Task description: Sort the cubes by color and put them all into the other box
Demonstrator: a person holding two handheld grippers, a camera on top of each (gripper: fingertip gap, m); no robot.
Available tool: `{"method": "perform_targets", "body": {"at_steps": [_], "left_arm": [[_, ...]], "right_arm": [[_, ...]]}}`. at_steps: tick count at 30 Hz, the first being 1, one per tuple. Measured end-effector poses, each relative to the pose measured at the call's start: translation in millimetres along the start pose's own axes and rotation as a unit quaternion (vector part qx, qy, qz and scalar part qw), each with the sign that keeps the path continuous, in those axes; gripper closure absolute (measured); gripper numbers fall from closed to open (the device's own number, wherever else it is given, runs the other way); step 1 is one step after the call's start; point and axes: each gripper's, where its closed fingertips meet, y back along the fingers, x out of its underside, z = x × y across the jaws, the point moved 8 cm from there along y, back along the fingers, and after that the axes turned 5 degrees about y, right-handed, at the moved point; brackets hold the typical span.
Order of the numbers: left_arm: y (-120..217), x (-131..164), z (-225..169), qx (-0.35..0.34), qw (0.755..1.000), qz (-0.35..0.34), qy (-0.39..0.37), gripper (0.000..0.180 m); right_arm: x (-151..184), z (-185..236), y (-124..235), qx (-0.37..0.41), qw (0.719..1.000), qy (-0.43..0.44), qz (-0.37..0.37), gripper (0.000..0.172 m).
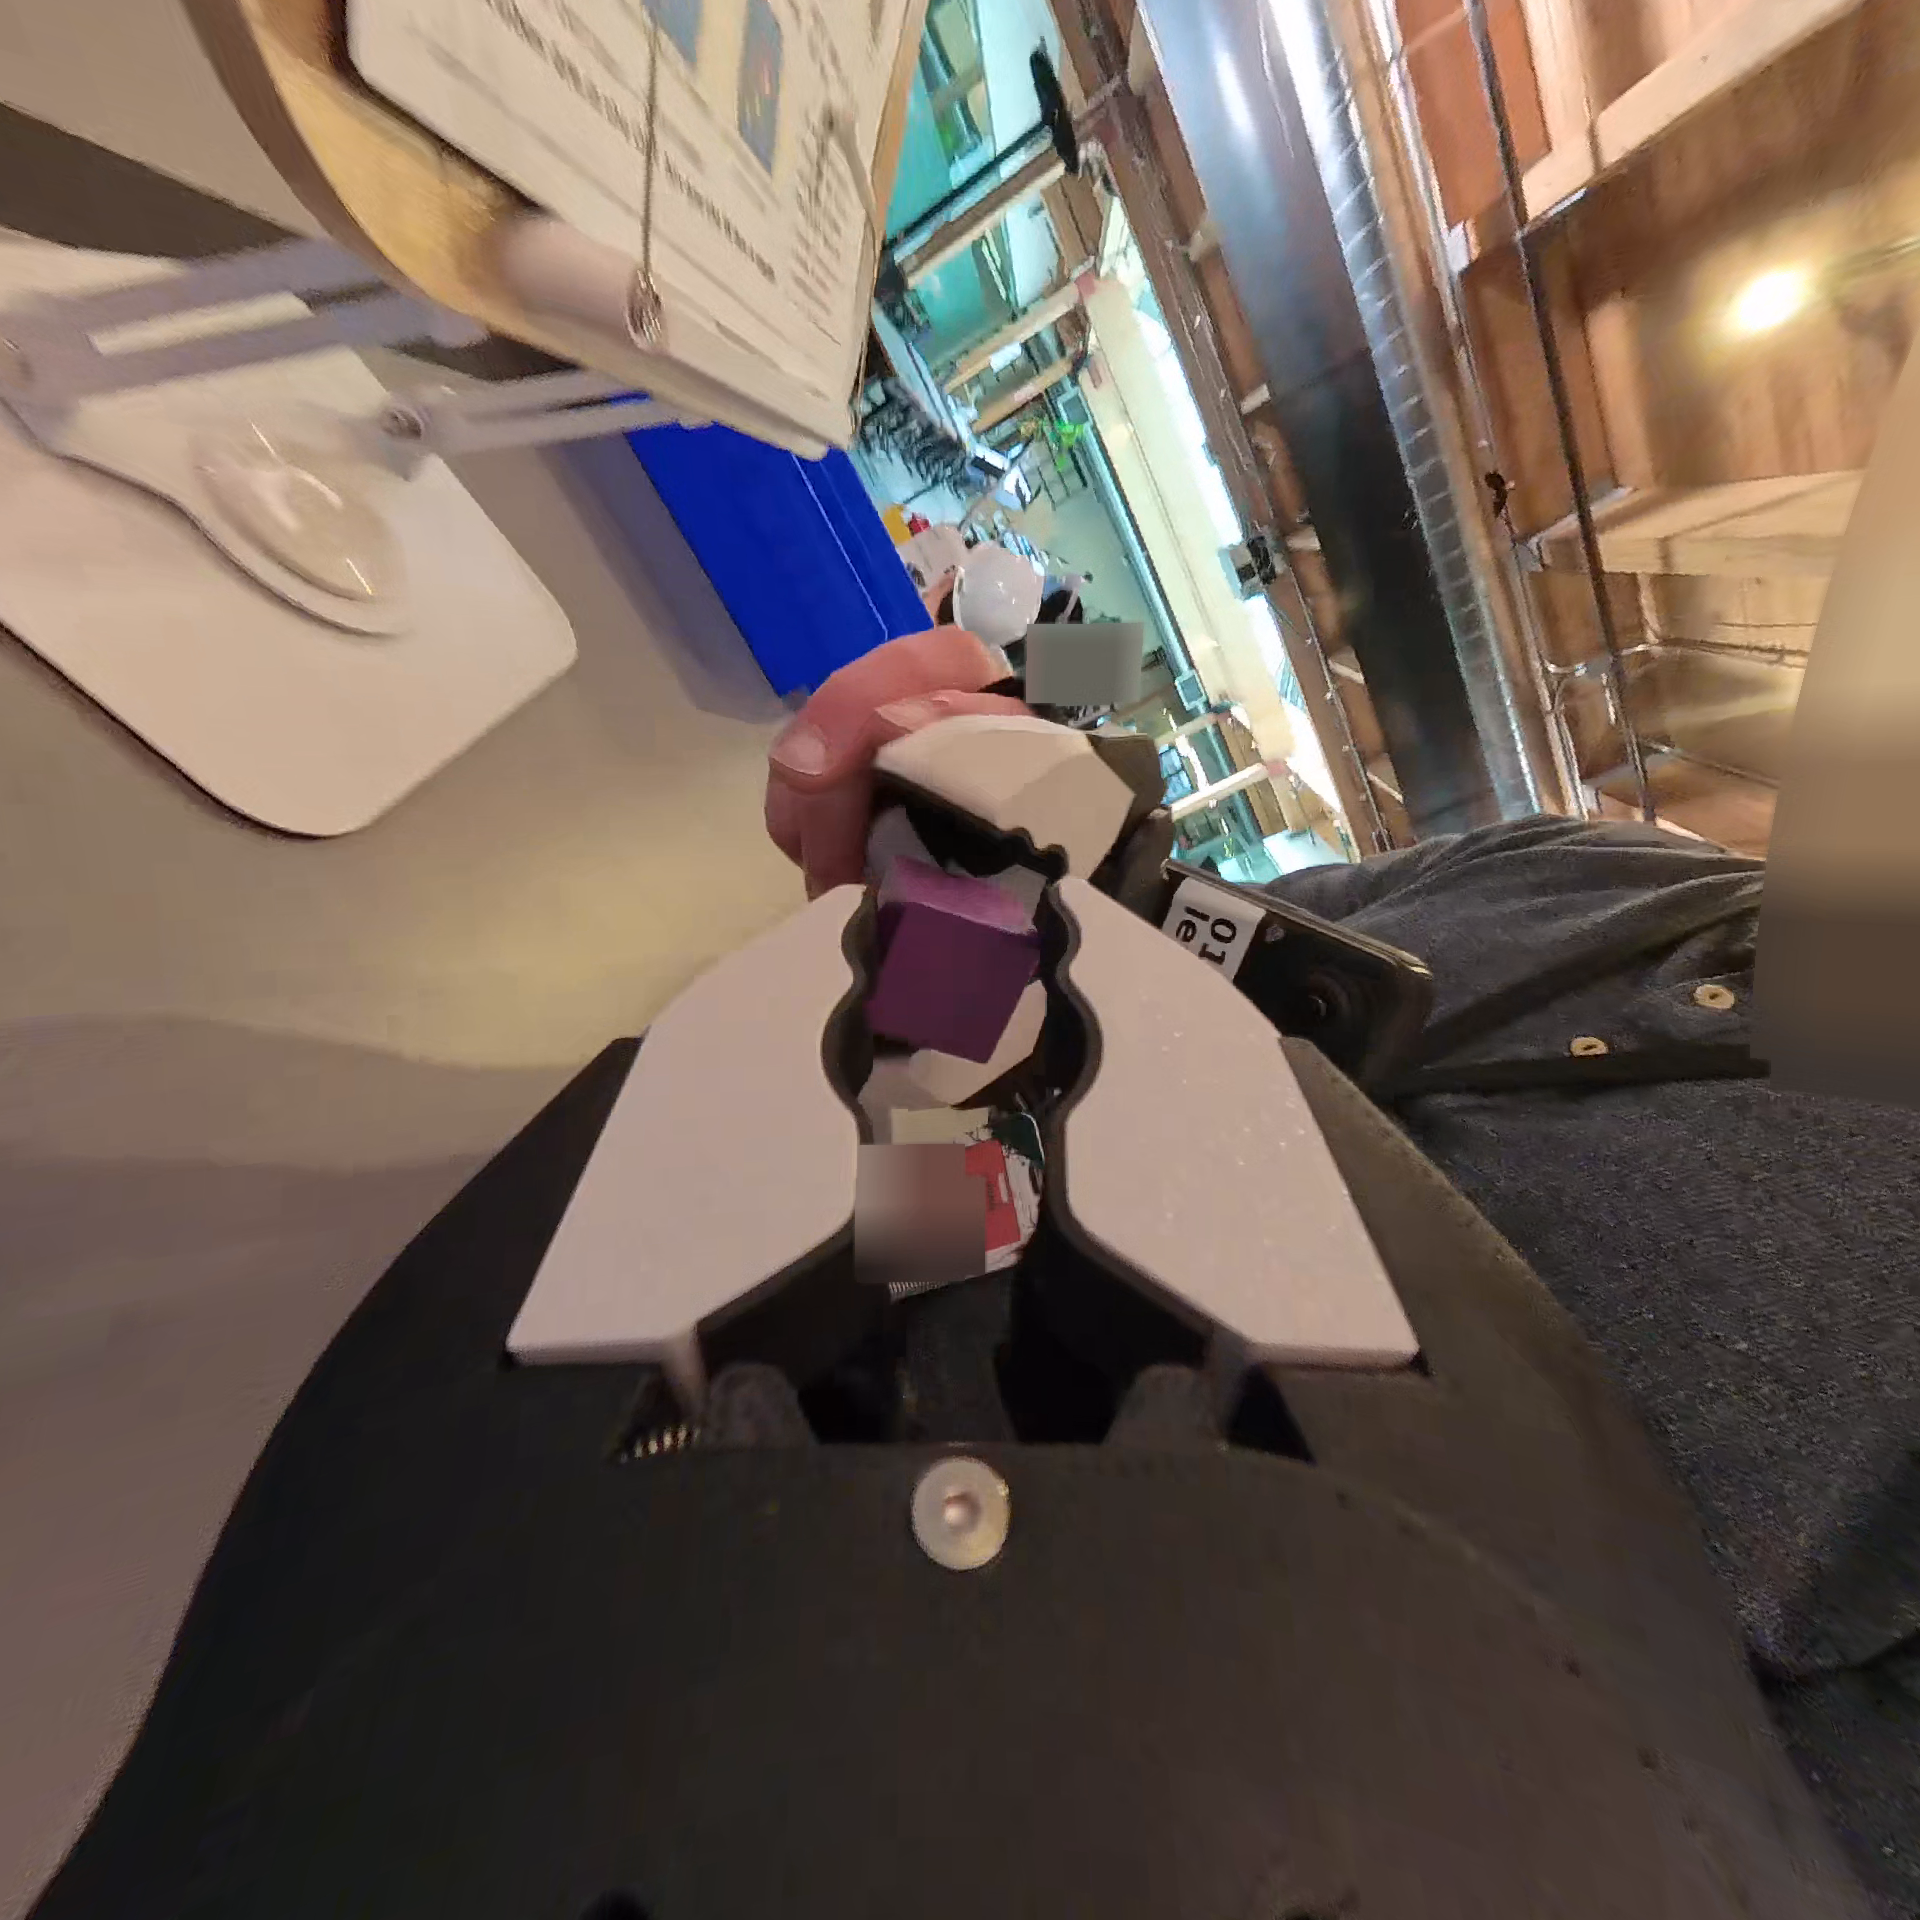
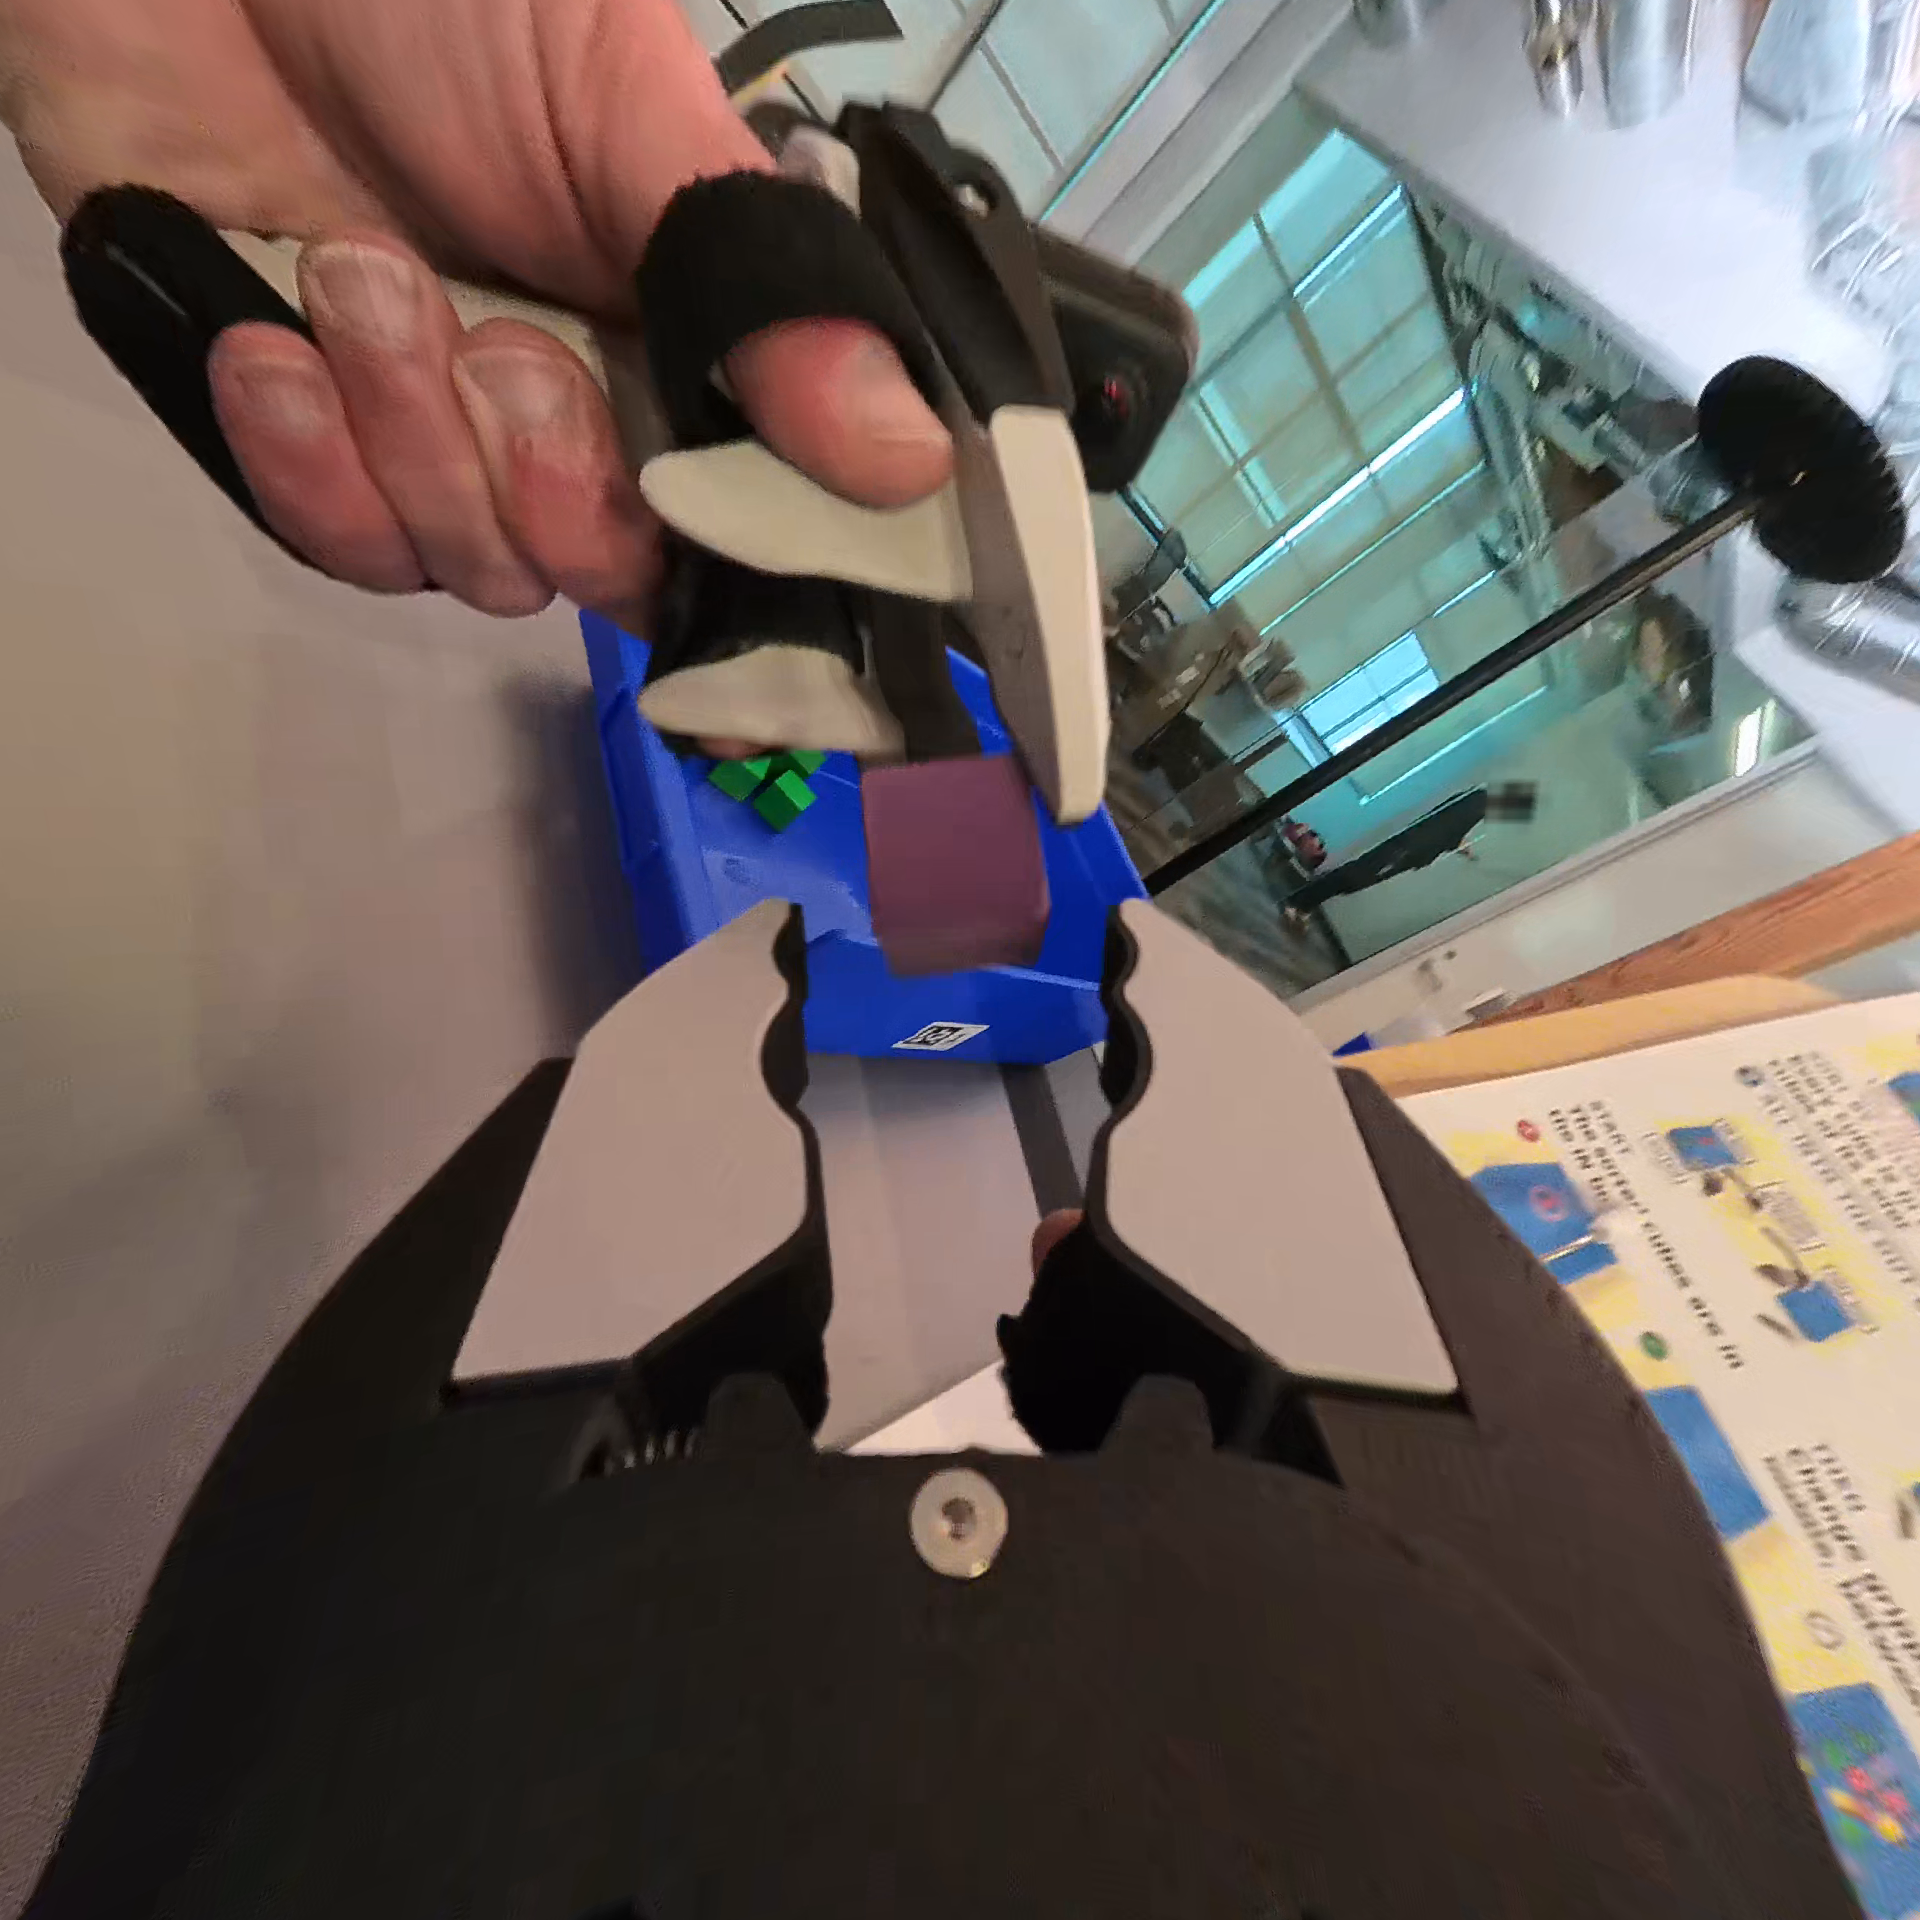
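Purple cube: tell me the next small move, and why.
Probably back the right gripper away: its fingers stand open and clear of the purple cube, which the left gripper seems to pinch near the blue box holding green cubes.

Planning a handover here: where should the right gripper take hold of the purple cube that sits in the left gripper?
Probably on the two flat opposite faces that the left gripper leaves bare. The purple cube turns a flat face toward the open right gripper, so come straight ahead, with its fingers turned crosswise to the left one's.
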Motion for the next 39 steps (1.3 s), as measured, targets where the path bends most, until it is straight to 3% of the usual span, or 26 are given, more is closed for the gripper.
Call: {"method": "perform_targets", "body": {"at_steps": [2,7,9,14,18,22,26,31,33,39], "left_arm": [[-12.1,4.1,-0.4,0.015,1.0,0.003,0.009,0.149],[-34.9,5.9,-5.1,0.047,0.999,-0.001,0.019,0.159],[-38.6,3.4,-13.7,0.08,0.997,-0.005,0.005,0.179],[-29.5,-5.1,-22.3,0.054,0.998,-0.024,-0.039,0.18],[-14.7,-7.5,-10.6,-0.017,0.998,-0.037,-0.054,0.18],[3.1,-10.1,7.1,-0.083,0.993,-0.061,-0.054,0.18],[20.9,-14.0,18.9,-0.125,0.987,-0.086,-0.051,0.18],[39.4,-15.5,28.5,-0.173,0.978,-0.104,-0.047,0.18],[47.9,-16.2,33.0,-0.19,0.974,-0.12,-0.041,0.18],[74.5,-18.5,47.3,-0.288,0.948,-0.134,-0.03,0.164]], "right_arm": [[-2.6,0.5,8.0,0.012,1.0,0.027,-0.01,0.142],[1.4,-1.4,36.5,0.046,0.999,0.011,0.012,0.143],[4.1,-6.1,56.2,0.048,0.998,-0.012,0.025,0.143],[44.6,-47.6,141.7,0.116,0.983,-0.092,0.11,0.144],[125.9,-96.6,235.7,0.214,0.933,-0.143,0.25,0.144],[217.8,-142.8,327.1,0.304,0.849,-0.185,0.391,0.143],[296.1,-164.3,385.2,0.342,0.777,-0.238,0.472,0.143],[369.7,-159.1,409.1,0.325,0.719,-0.3,0.536,0.142],[388.3,-155.1,408.9,0.313,0.704,-0.319,0.552,0.117],[382.4,-157.2,408.7,0.337,0.697,-0.31,0.552,0.118]]}}
